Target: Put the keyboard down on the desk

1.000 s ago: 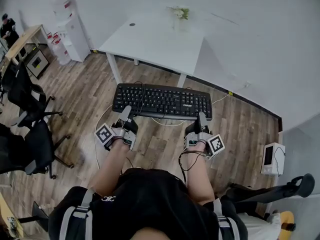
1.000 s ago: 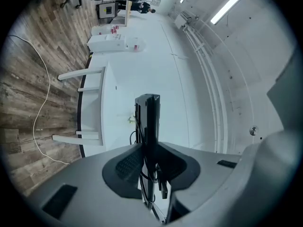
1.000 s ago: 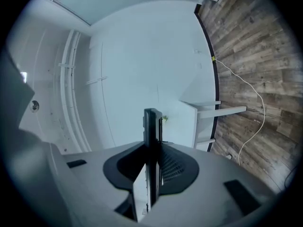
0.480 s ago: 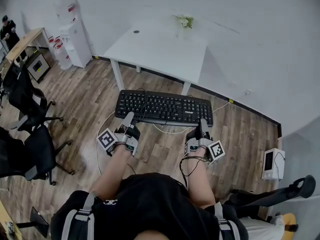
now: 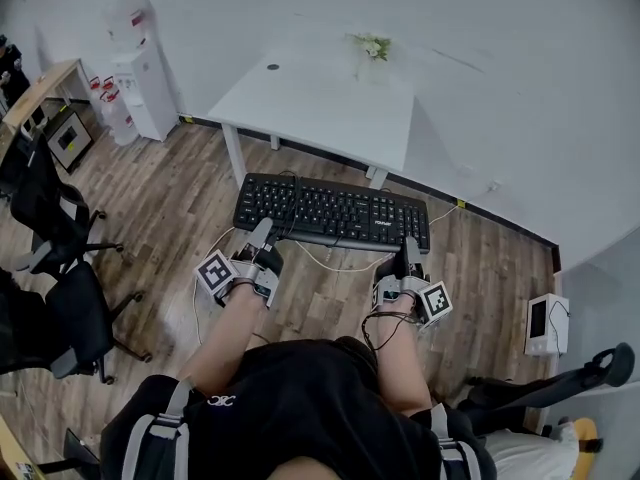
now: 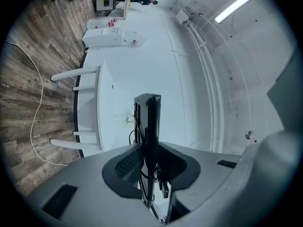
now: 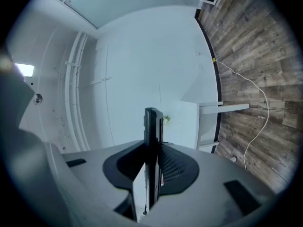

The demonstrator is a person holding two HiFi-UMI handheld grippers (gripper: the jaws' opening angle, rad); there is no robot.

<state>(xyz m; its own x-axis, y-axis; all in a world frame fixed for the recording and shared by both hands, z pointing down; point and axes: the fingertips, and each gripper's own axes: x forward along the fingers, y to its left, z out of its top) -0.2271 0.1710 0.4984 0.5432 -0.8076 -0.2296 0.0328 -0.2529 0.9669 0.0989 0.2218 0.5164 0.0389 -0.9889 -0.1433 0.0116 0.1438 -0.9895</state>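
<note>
A black keyboard (image 5: 330, 211) hangs level in the air above the wood floor, just short of the white desk (image 5: 300, 103). My left gripper (image 5: 262, 234) is shut on the keyboard's near edge at its left end. My right gripper (image 5: 410, 253) is shut on the near edge at its right end. In the left gripper view the keyboard (image 6: 148, 119) runs edge-on between the pads of the left gripper (image 6: 149, 171), with the desk (image 6: 106, 112) beyond it. The right gripper view shows the same: keyboard (image 7: 152, 124) edge-on in the right gripper (image 7: 152, 174), desk (image 7: 189, 122) behind.
A small plant (image 5: 372, 46) stands at the desk's far edge by the white wall. The keyboard's white cable (image 5: 330, 264) trails down to the floor. A water dispenser (image 5: 140, 63) is left of the desk, black office chairs (image 5: 45, 218) at far left, a white box (image 5: 545, 323) at right.
Both grippers and the keyboard have moved forward toward the white desk, which now lies closer to the keyboard's far edge. The grips are unchanged.
</note>
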